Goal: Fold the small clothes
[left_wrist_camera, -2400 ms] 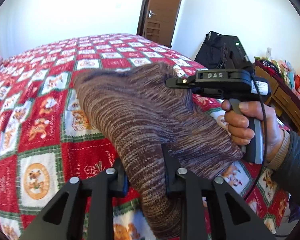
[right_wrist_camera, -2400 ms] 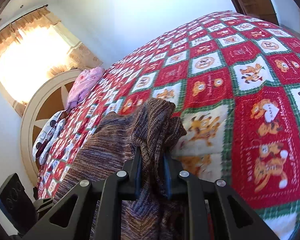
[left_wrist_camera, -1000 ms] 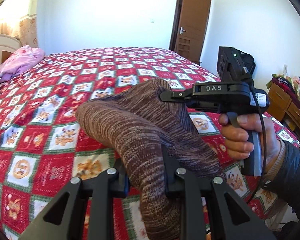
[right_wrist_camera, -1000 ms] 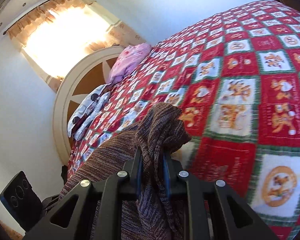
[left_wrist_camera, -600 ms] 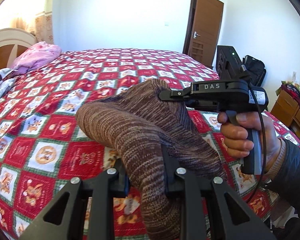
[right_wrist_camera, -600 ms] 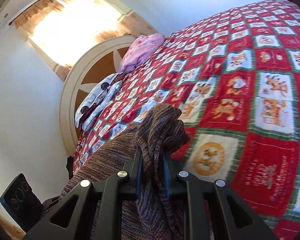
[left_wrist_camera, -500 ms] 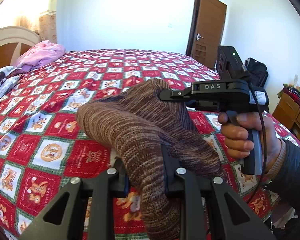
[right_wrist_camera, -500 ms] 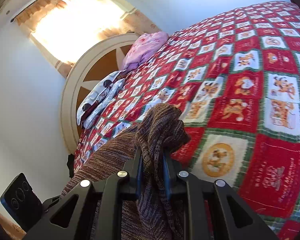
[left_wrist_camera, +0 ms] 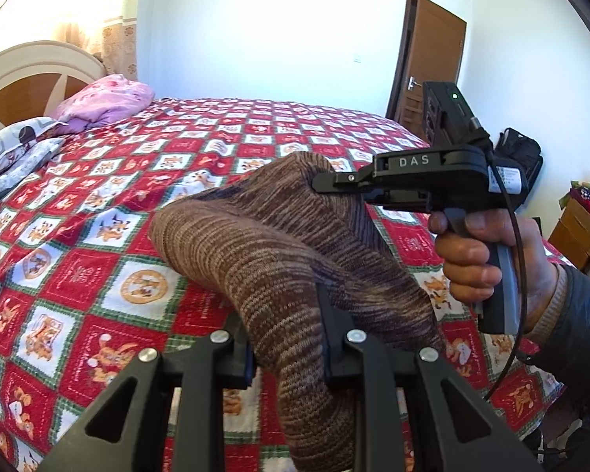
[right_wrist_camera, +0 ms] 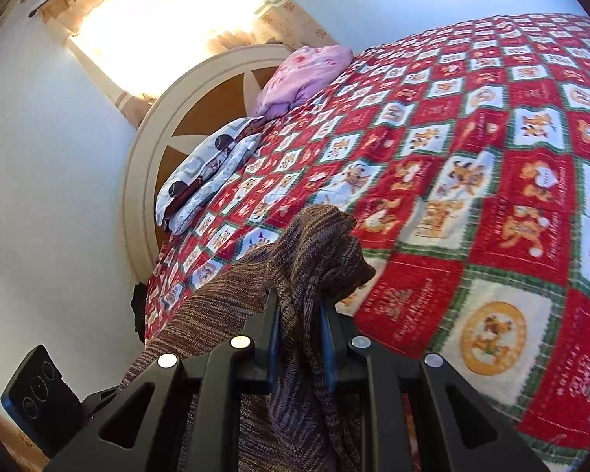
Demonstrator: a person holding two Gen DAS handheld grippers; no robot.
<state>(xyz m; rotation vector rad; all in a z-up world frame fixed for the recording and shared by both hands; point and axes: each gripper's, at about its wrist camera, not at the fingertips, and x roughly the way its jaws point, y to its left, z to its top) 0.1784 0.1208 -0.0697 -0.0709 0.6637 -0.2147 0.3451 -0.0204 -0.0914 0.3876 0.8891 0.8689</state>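
A brown striped knit garment [left_wrist_camera: 279,244] hangs in the air above the bed, stretched between both grippers. My left gripper [left_wrist_camera: 285,338] is shut on one bunched end of it. My right gripper [right_wrist_camera: 298,314] is shut on the other end [right_wrist_camera: 314,244], which bulges past the fingers. In the left wrist view the right gripper [left_wrist_camera: 326,185] comes in from the right, held by a hand [left_wrist_camera: 476,259]. The garment's lower part hangs below both views.
The bed has a red, white and green patchwork cover [left_wrist_camera: 145,181] [right_wrist_camera: 491,181]. A pink pillow [left_wrist_camera: 102,102] [right_wrist_camera: 303,74], a patterned pillow [right_wrist_camera: 208,173] and a round headboard [right_wrist_camera: 169,126] lie at its head. A brown door [left_wrist_camera: 428,63], black bag [left_wrist_camera: 519,153] and wooden cabinet [left_wrist_camera: 582,232] stand to the right.
Both grippers have kept hold of the garment and swung with it toward the head of the bed, so the pillows and headboard have come into view. The garment's shape between them is unchanged.
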